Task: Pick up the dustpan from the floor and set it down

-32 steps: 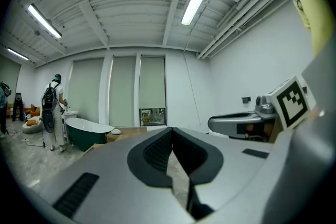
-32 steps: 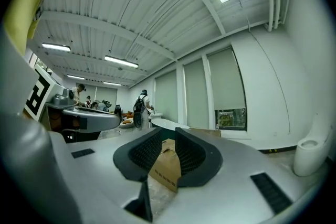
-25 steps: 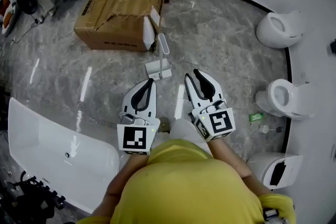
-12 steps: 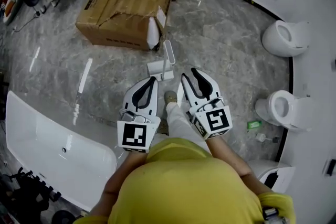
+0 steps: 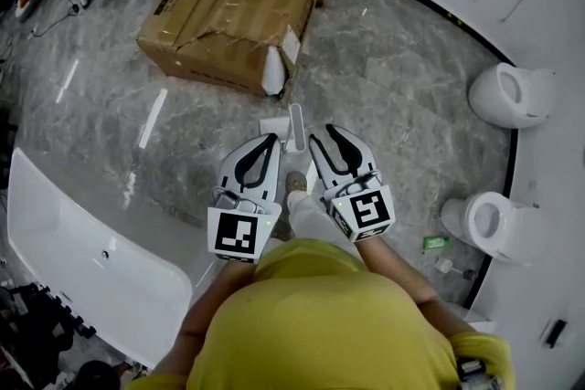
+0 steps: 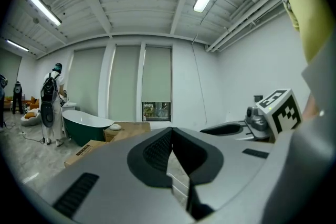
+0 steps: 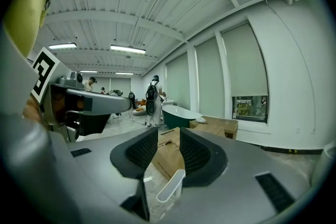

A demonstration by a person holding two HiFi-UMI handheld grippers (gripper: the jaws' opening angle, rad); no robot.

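On the marble floor (image 5: 411,105) the dustpan (image 5: 294,125) (image 7: 170,186) is standing untouched. The right gripper (image 5: 331,142) (image 7: 168,131) is just opening, half-wide, before its handle. The left gripper (image 5: 263,146) (image 6: 171,131) is pinching shut, empty.

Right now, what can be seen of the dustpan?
The dustpan is white, plastic by its look: a flat pan with a long handle standing up from it. It sits on the floor just before the torn cardboard box. The right gripper, whose jaws have just been opening, lines up with the handle without touching it.
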